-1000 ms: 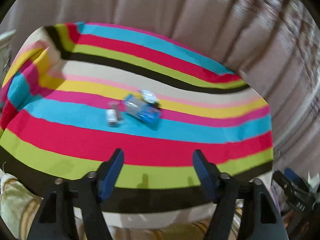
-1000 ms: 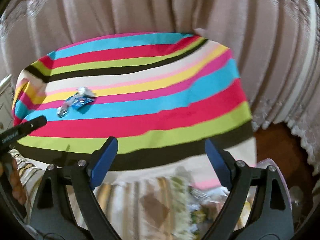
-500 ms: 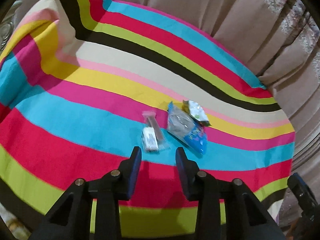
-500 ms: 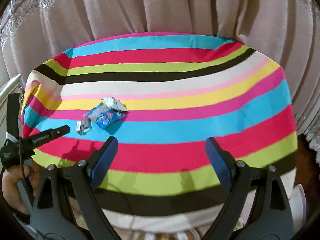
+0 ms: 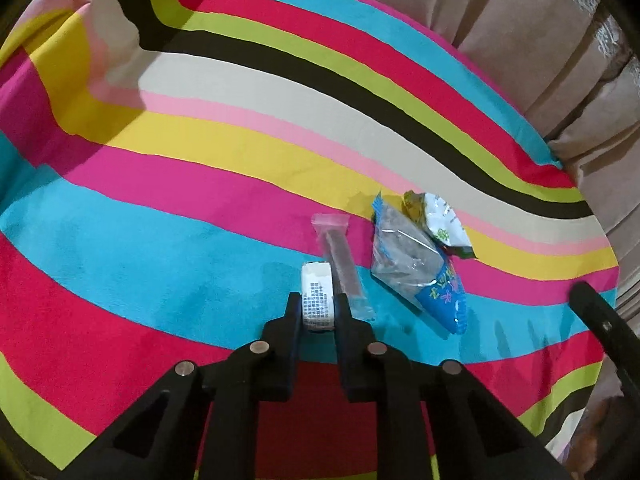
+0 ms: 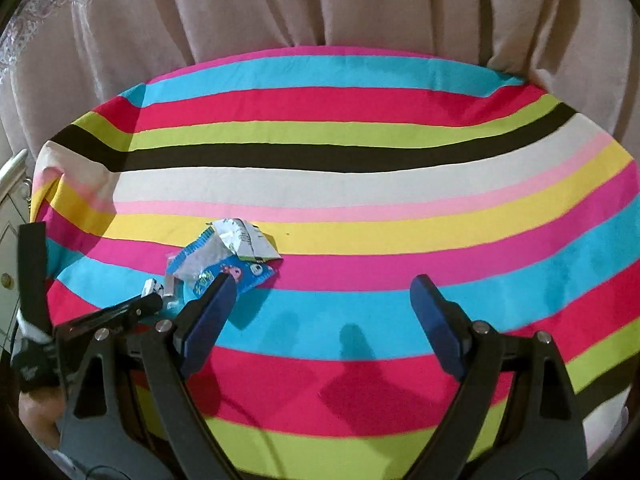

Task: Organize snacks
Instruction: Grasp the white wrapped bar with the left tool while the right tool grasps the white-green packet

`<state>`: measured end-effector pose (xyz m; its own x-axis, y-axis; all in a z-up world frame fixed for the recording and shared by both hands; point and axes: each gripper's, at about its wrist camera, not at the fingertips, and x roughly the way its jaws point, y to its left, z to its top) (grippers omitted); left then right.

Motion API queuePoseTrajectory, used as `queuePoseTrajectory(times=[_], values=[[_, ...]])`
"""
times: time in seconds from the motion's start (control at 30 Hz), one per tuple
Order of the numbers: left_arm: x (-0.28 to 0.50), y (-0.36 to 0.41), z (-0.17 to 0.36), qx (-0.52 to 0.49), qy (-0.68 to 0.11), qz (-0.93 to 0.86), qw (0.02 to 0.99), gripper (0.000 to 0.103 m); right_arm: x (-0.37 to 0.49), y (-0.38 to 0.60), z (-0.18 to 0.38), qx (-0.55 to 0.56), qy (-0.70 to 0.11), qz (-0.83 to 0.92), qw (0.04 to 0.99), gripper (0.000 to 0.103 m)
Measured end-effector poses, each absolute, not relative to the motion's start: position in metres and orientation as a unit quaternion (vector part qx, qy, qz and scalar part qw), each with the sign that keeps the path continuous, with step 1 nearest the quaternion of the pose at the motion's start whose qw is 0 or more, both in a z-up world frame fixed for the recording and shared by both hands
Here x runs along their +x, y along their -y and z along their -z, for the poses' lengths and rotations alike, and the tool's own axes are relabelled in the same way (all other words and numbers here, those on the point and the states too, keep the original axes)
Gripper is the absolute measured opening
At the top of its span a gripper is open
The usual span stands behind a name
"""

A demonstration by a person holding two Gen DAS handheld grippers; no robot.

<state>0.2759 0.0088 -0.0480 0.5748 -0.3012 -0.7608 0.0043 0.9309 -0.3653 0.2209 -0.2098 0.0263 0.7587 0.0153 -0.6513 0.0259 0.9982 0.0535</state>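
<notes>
The small white snack packet (image 5: 317,300), lying on the striped tablecloth (image 5: 200,208) toward its near edge, looks light and crinkly, and the left gripper (image 5: 317,312) has just clamped across its width while the right gripper (image 6: 320,300) hangs wide and empty.

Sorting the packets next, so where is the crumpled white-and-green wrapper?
In the left wrist view the crumpled white-and-green wrapper lies right of centre on the striped tablecloth, against the far edge of the blue snack packet.
</notes>
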Motion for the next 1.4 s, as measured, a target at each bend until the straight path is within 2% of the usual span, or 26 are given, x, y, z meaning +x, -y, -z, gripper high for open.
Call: queuePoseTrajectory(times=[0.33,0.5,0.73,0.83,1.13,1.4], values=[[0.267,-0.028,0.05,-0.196,-0.435,0.063,0.876,0.016,0.281,0.176,-0.005,0.012,-0.377,-0.045,0.925,0.088],[0.261,-0.034,0.05,-0.199,-0.423,0.063,0.882,0.016,0.308,0.17,0.011,0.024,-0.405,-0.066,0.912,0.077],[0.252,-0.039,0.047,-0.2,-0.418,0.068,0.884,0.016,0.34,0.169,0.029,0.046,-0.437,-0.1,0.893,0.076],[0.25,-0.039,0.046,-0.198,-0.414,0.069,0.886,0.016,0.348,0.172,0.037,0.053,-0.448,-0.107,0.886,0.059],[0.245,-0.039,0.042,-0.193,-0.405,0.072,0.891,0.016,0.345,0.173,0.034,0.048,-0.431,-0.097,0.896,0.055],[0.238,-0.035,0.037,-0.18,-0.397,0.07,0.897,0.016,0.316,0.171,0.004,0.017,-0.389,-0.06,0.919,0.055]])
